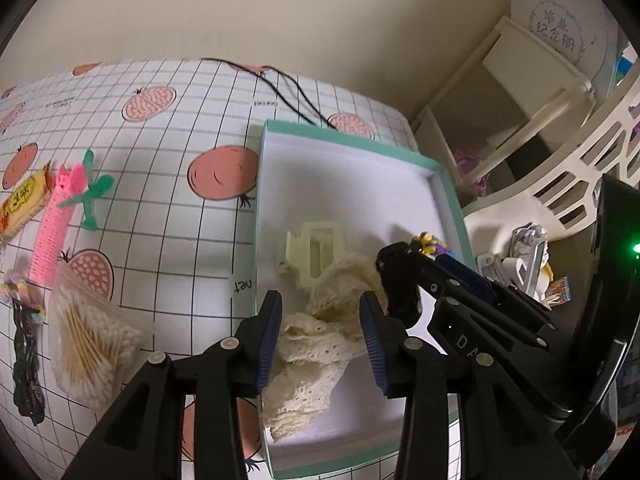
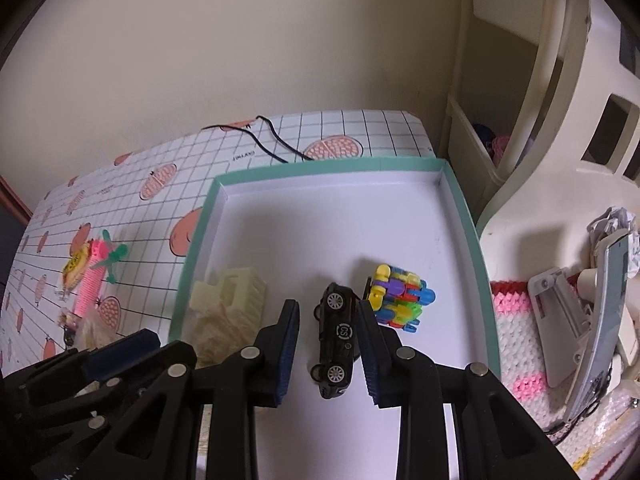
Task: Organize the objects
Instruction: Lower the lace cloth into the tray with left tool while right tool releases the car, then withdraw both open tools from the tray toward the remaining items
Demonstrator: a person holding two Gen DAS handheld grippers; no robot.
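Tray (image 2: 188, 264) with teal rim holds four items; both tools over it, fingers apart

Toy car (image 2: 335, 344), black, lies between the spread fingers of the right tool (image 2: 328, 350), tilted wheels-up, close against the 3 o'clock finger; contact cannot be confirmed. Block toy (image 2: 400, 298), multicoloured, sits just beside the car at 2 o'clock. Lace cloth (image 1: 320, 344), cream, lies bunched between the parted fingers of the left tool (image 1: 320, 340), not clamped. Hair clip (image 1: 314, 250), pale, rests at 12 o'clock of the cloth, touching it. On the counter (image 1: 168, 208) at 9 o'clock of the tray: cotton swab bag (image 1: 88, 340), pink knitted item (image 1: 54, 220), green clip (image 1: 91, 196), yellow packet (image 1: 22, 206), black hair tie (image 1: 26, 372)
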